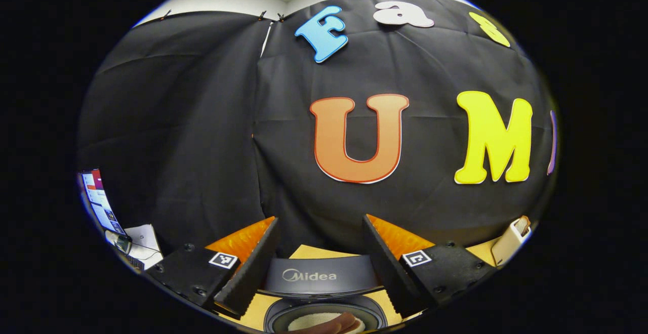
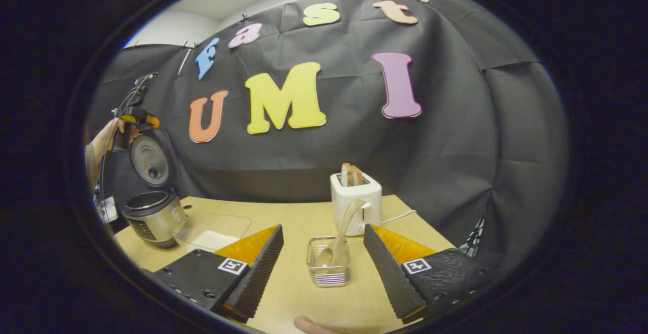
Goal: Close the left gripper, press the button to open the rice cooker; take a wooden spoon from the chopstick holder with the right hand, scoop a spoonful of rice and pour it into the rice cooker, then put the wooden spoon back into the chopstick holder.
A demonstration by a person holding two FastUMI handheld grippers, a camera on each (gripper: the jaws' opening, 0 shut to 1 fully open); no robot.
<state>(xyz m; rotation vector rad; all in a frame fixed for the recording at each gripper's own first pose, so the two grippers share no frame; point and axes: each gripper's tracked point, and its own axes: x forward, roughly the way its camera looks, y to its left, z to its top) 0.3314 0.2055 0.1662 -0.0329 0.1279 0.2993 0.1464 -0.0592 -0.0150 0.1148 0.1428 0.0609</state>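
1. Rice cooker (image 2: 152,217) stands at the far left of the wooden table (image 2: 283,212) in the right gripper view: a squat round body with a brushed-metal shell, its domed lid (image 2: 148,159) tipped up and open. It looks heavy and steady; nothing there needs gripping now.
2. Left gripper (image 1: 320,268) hangs above the cooker in its own view, fingers spread apart and empty, the dark inner pot (image 1: 324,319) with pale rice just below.
3. Wire chopstick holder (image 2: 329,265) sits mid-table between the right gripper's (image 2: 324,268) spread, empty fingers. This small, light mesh basket could slide or tip if nudged.
4. Wooden spoon (image 2: 343,238) leans in the holder, handle slanting up to the right. It looks stiff, light and smooth; the bare upper handle is likely the best hold.
5. White toaster (image 2: 356,200) stands just behind, glossy plastic, with bread in its slots.
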